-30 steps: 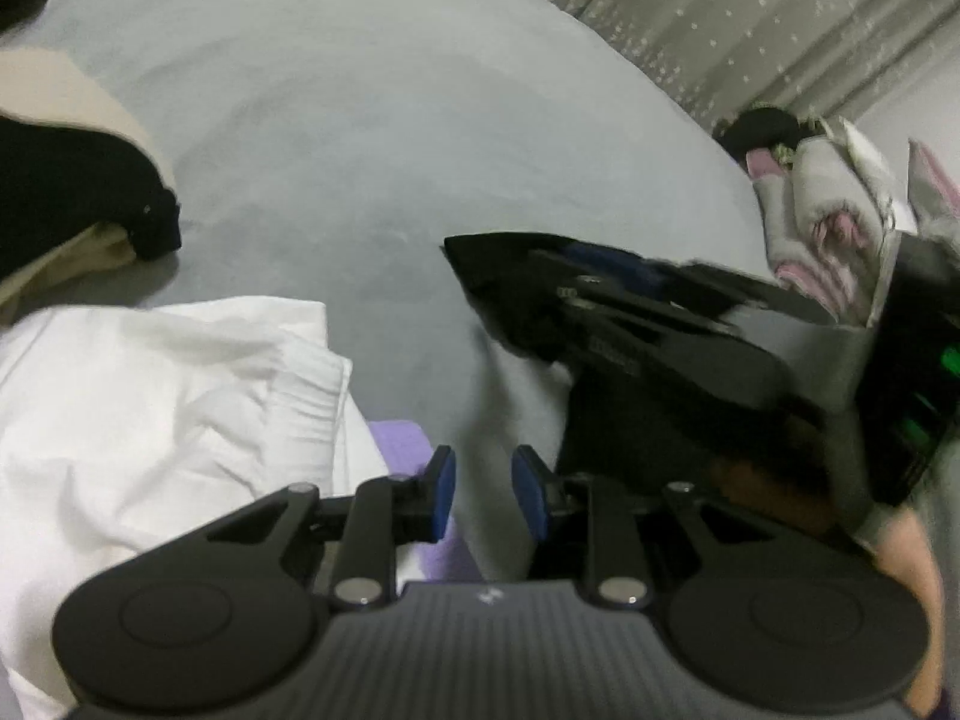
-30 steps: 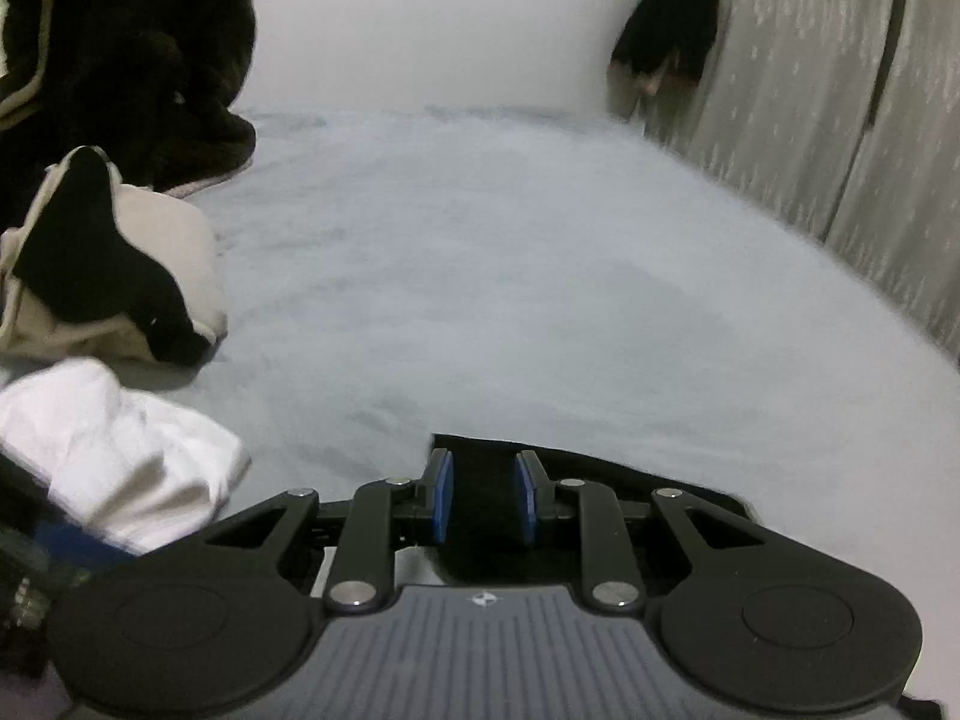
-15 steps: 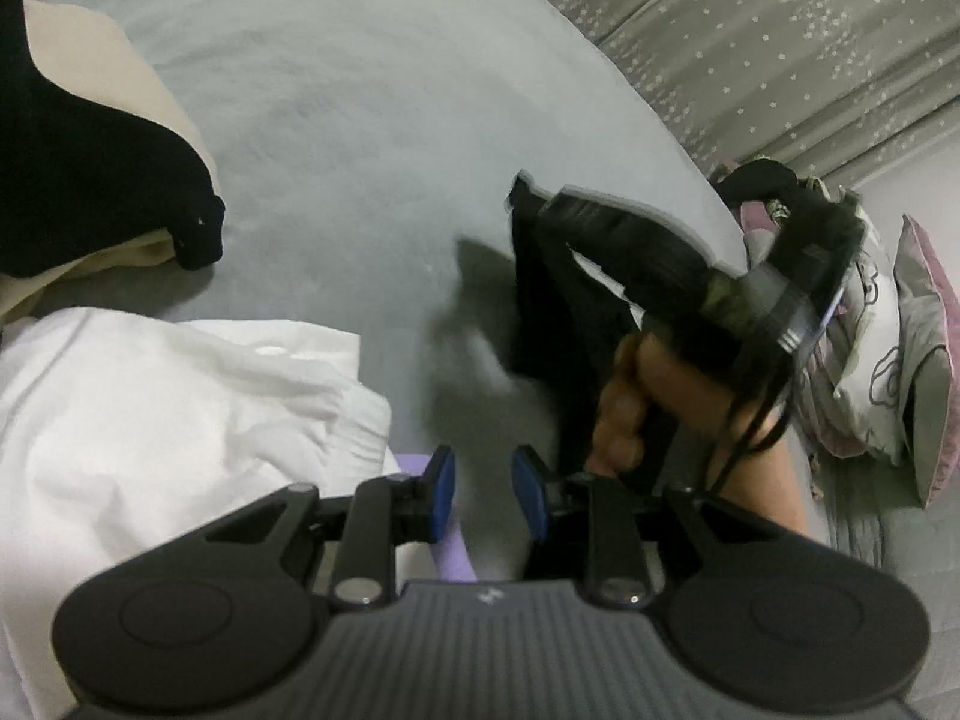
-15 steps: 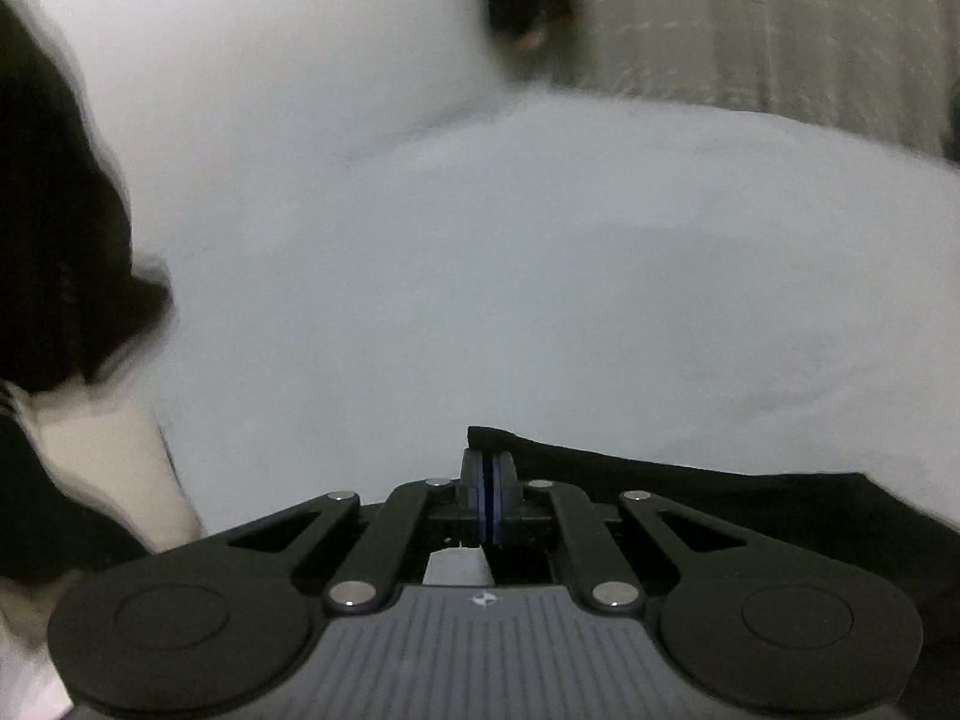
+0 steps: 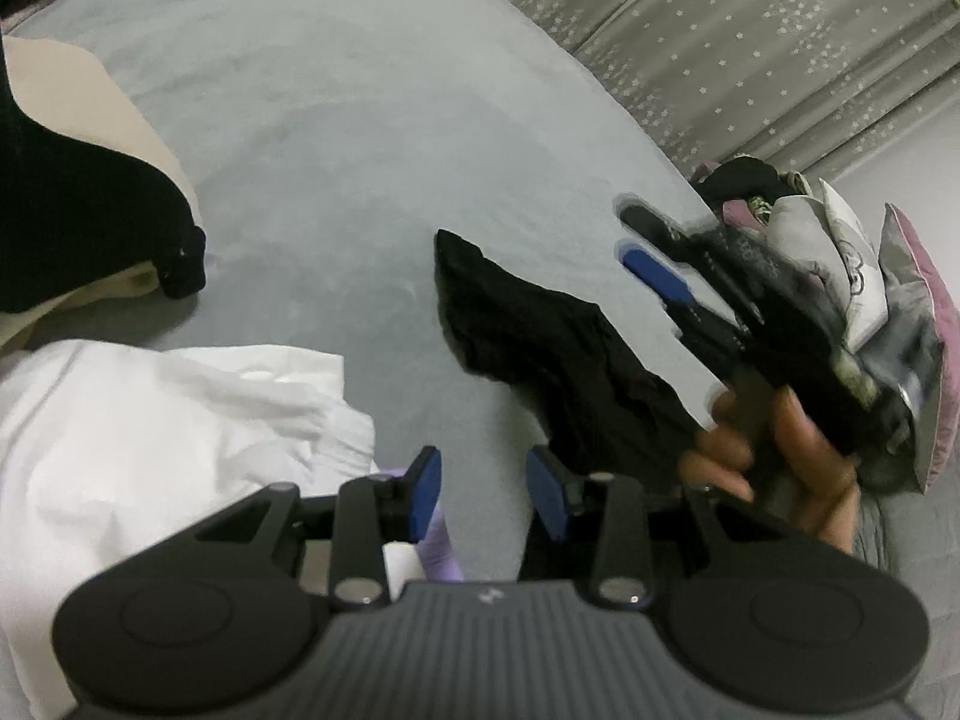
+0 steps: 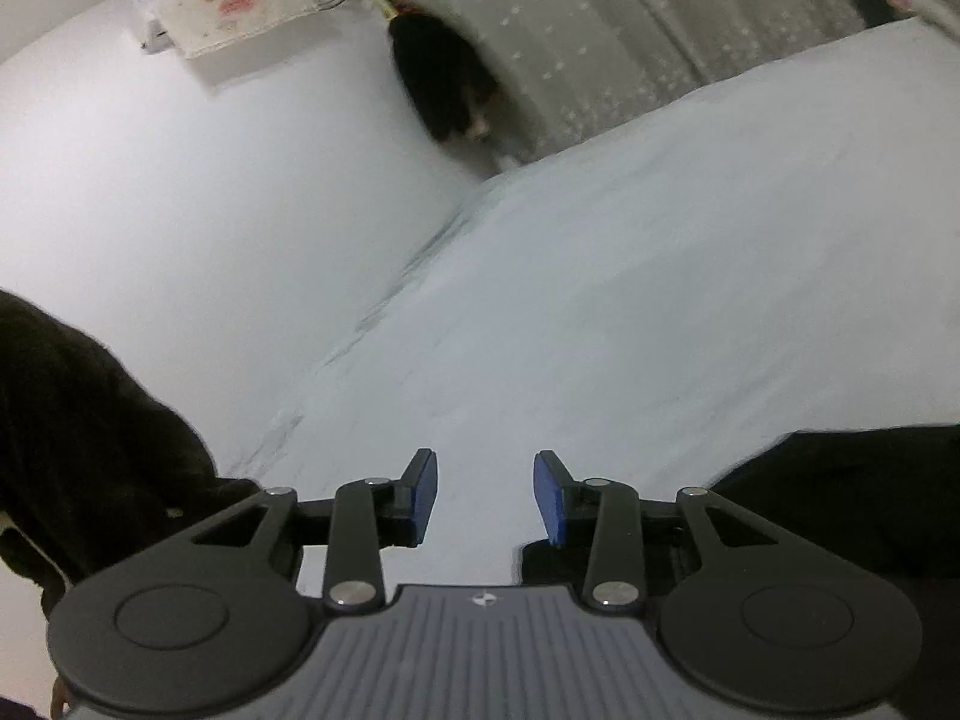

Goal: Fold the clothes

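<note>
Black garment on bed, tongs parted

Both grippers same build: left gripper and right gripper matte black, ribbed grey housing, two round caps, silver screws on link arms, blue pads. Small white logo top-centre. Bare hand, no sleeve visible.
</note>
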Motion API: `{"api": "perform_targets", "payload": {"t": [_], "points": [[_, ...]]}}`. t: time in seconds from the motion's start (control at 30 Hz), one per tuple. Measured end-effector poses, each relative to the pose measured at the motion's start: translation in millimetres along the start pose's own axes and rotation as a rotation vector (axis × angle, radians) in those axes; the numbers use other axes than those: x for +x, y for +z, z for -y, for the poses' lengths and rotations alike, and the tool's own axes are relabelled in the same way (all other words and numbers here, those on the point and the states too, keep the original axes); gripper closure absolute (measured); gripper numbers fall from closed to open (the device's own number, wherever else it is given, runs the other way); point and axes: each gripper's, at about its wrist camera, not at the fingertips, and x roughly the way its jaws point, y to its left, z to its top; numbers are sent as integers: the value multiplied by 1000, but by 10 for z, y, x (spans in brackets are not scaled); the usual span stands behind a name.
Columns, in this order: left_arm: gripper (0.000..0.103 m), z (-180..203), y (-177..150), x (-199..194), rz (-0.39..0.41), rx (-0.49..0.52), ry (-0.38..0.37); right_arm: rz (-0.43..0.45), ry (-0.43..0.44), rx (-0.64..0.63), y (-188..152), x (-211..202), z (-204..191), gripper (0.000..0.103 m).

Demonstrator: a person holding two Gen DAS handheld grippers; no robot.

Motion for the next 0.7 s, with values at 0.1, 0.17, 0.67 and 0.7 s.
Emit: {"api": "perform_targets", "payload": {"t": [0.1,0.17,0.67,0.7], "points": [[70,18,-9,-10,4,15,7,-71,-116,-169,-180,-179,31,66],[70,60,-36,-7,4,41,17,-144,-125,-233,-428,-234,12,67],[67,463,-494,176,-108,241,-7,-136,-323,-120,-1658,-2697,256,54],[67,512,-554,174,-114,265,-8,-93,-388,-36,-1788,-3030,373,54]]}}
